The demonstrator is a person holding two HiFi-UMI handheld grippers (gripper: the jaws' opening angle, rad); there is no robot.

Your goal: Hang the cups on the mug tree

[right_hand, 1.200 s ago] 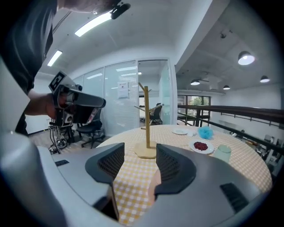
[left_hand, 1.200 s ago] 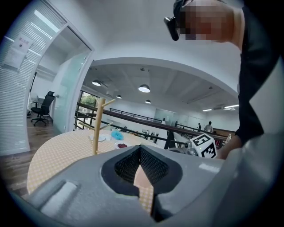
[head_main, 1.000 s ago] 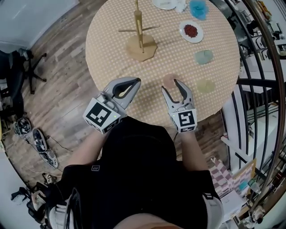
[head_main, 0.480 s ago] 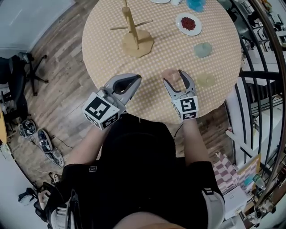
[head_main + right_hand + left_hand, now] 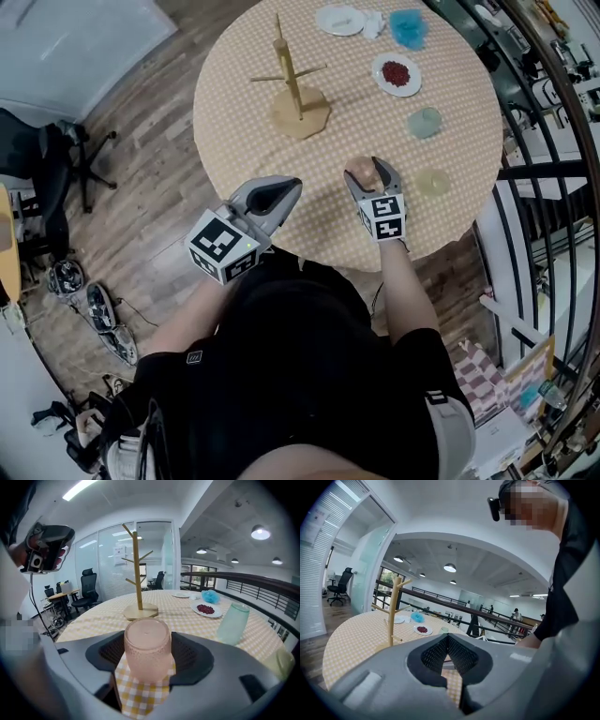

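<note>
A pink glass cup (image 5: 360, 169) (image 5: 147, 648) stands upside down near the front edge of the round checked table (image 5: 244, 112). My right gripper (image 5: 365, 170) (image 5: 148, 645) is down around it, one pad on each side. Its jaws have just been opening, and I see no clear squeeze on the cup. The wooden mug tree (image 5: 291, 75) (image 5: 136, 569) (image 5: 392, 616) stands bare at the table's far left. A pale green cup (image 5: 424, 122) (image 5: 233, 623) and a yellowish cup (image 5: 433, 181) (image 5: 283, 663) sit to the right. My left gripper (image 5: 296, 183) (image 5: 447, 637) hangs shut and empty at the table's near edge.
A plate of red bits (image 5: 397, 72), a white plate (image 5: 340, 19) and a blue tuft (image 5: 410, 26) lie at the table's far side. A black railing (image 5: 525, 169) runs along the right. An office chair (image 5: 56, 159) and shoes stand on the wooden floor at left.
The right gripper has sunk toward the table and now straddles the pink cup, with its jaws wider than before. The left gripper has shifted only slightly.
</note>
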